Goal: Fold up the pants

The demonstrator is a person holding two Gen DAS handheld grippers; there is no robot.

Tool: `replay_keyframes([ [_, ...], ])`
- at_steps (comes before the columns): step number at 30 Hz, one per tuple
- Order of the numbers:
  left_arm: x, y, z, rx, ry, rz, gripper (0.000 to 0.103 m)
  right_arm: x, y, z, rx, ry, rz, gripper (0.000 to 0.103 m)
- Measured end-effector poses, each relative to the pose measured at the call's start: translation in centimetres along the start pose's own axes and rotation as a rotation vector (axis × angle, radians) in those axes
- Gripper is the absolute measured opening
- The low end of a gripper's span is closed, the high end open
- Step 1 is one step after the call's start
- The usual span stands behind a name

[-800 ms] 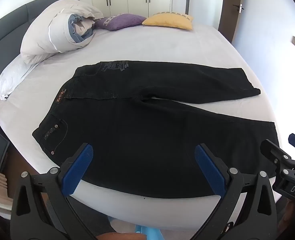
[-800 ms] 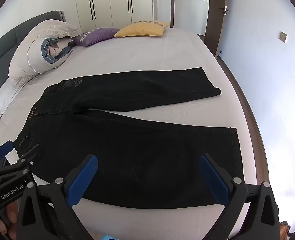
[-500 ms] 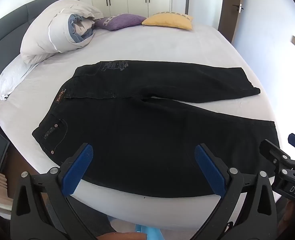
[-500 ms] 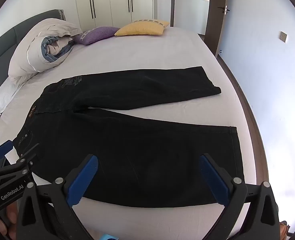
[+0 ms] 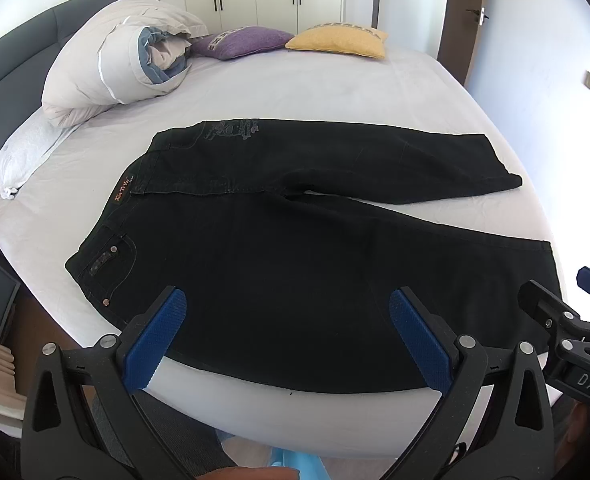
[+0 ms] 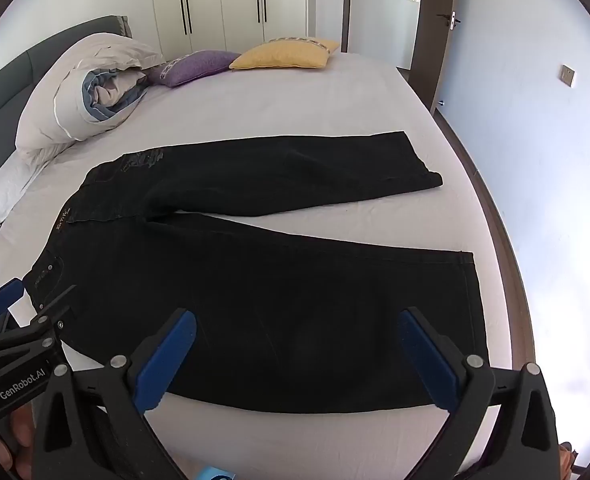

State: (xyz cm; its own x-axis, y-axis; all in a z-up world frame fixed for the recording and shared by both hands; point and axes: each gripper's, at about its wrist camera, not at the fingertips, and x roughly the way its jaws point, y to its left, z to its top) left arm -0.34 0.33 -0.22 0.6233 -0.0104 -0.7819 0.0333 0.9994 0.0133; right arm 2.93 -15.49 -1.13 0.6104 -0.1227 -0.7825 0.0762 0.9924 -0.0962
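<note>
Black pants lie flat on the white bed, waistband to the left, both legs spread out to the right in a V. They also show in the right wrist view. My left gripper is open and empty, hovering over the near edge of the pants by the hip. My right gripper is open and empty, over the near leg. Each gripper shows at the edge of the other's view: the right one and the left one.
A rolled duvet and pillow lie at the bed's far left by the dark headboard. A purple cushion and a yellow cushion sit at the far end. A wall and door stand to the right.
Both grippers have drifted very slightly; the pants look a touch higher in the right wrist view. Nothing was grasped or moved.
</note>
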Motion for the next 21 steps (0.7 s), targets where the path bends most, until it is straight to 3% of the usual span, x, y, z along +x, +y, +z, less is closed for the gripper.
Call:
replay_keyframes([
  [21,-0.02,0.0,-0.46,0.0,0.001,0.001,0.103,1.04,0.72,-0.65,-0.003,0.007,-0.008,0.103],
])
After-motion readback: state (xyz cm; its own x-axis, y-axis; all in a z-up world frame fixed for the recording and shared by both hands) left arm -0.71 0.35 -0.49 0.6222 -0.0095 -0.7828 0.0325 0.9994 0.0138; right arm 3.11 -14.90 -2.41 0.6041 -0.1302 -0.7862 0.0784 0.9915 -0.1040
